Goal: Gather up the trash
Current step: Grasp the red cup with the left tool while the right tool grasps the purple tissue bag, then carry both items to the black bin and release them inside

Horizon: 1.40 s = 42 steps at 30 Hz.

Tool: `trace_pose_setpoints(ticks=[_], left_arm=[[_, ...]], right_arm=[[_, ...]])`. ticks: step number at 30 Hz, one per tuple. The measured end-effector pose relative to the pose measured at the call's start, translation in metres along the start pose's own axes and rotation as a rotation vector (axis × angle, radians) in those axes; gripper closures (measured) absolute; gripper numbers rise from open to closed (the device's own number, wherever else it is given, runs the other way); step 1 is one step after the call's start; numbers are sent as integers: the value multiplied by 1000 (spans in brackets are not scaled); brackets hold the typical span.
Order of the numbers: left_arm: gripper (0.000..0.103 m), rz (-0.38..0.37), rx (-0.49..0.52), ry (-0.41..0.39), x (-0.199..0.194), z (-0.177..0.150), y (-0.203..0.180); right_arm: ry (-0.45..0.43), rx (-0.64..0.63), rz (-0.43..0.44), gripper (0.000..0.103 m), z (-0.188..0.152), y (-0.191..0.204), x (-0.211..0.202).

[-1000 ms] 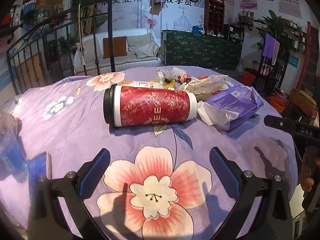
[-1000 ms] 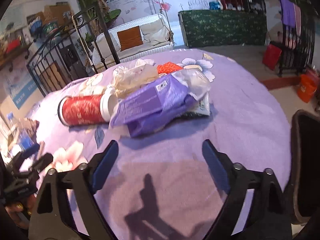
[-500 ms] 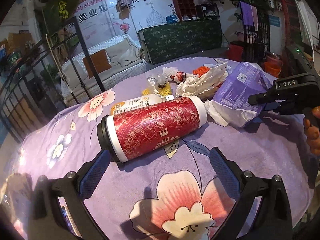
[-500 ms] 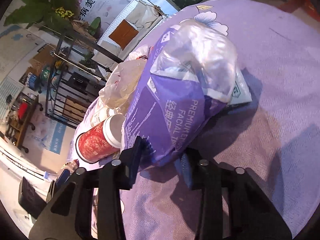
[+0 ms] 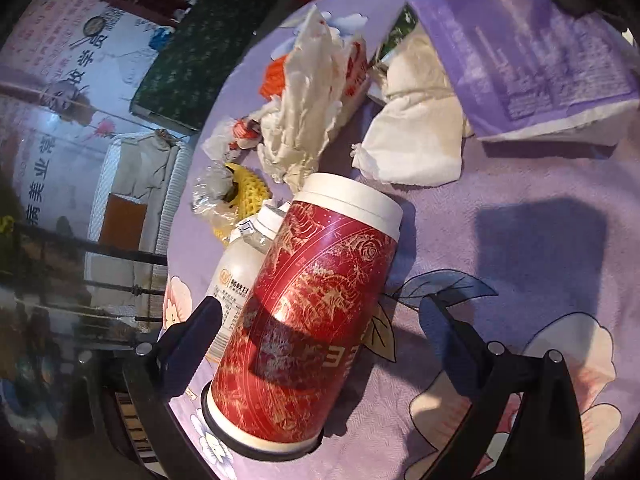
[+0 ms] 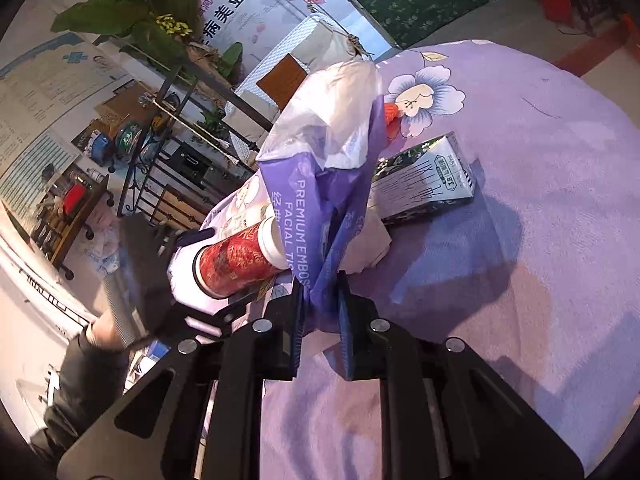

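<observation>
The right claw (image 6: 320, 312) is clamped on the purple tissue pack (image 6: 320, 208), which hangs lengthwise away from it above the surface (image 6: 520, 200), while the left claw (image 5: 320, 320), spread apart, straddles the red can (image 5: 312, 320) lying on its side, white end pointing away.

The purple tissue pack (image 6: 320, 208) reads "PREMIUM EMBOS…" and "FACIAL TIS…" in white capitals, cut off by a fold, with Chinese characters beside them. The fine print on its back (image 5: 552, 60) is too small to read. The dark green carton (image 6: 424, 188) shows "3.8" in a small box among unreadable script. The wall banner (image 6: 240, 12) carries large red Chinese characters — "病美业常" — seen also from the left wrist (image 5: 38, 172). The white bottle (image 5: 236, 276) has a round logo and small print, illegible. The red canister (image 5: 316, 320) bears gold lettering, sideways and shadowed — unclear.
</observation>
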State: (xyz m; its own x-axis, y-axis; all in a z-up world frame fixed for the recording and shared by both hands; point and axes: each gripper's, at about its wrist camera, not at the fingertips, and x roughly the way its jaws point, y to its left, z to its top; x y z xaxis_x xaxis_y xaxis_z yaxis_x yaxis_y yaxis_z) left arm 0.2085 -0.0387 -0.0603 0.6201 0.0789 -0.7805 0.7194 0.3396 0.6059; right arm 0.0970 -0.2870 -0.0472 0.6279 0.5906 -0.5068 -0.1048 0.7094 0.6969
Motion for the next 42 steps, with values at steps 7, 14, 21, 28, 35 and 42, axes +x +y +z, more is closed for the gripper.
trace_pose_setpoints(ticks=[7,14,21,28,35,42], left_arm=[[13,11,66,85,33,15,1],[23,36,54,41,15,10,-6],[28,68,-243,-155,-40,-8,6],[33,-11,-629,-424,-97,-17,16],[34,-102,-738,-625,-131,16,-14],[34,-248,-707,-798,-172,69,-37]], right_arm=[[0,-46,-3,87,-11,-7,-22],[-8,-45,8,87,-16,-19,-27],[-45,-65,22,87,-21,-23,-44],[-119,-89,3,87,-26,-35,-72],[-261,-65,-83,87,-22,-64,-140],[-389,9,-515,87,-18,-125,-221]])
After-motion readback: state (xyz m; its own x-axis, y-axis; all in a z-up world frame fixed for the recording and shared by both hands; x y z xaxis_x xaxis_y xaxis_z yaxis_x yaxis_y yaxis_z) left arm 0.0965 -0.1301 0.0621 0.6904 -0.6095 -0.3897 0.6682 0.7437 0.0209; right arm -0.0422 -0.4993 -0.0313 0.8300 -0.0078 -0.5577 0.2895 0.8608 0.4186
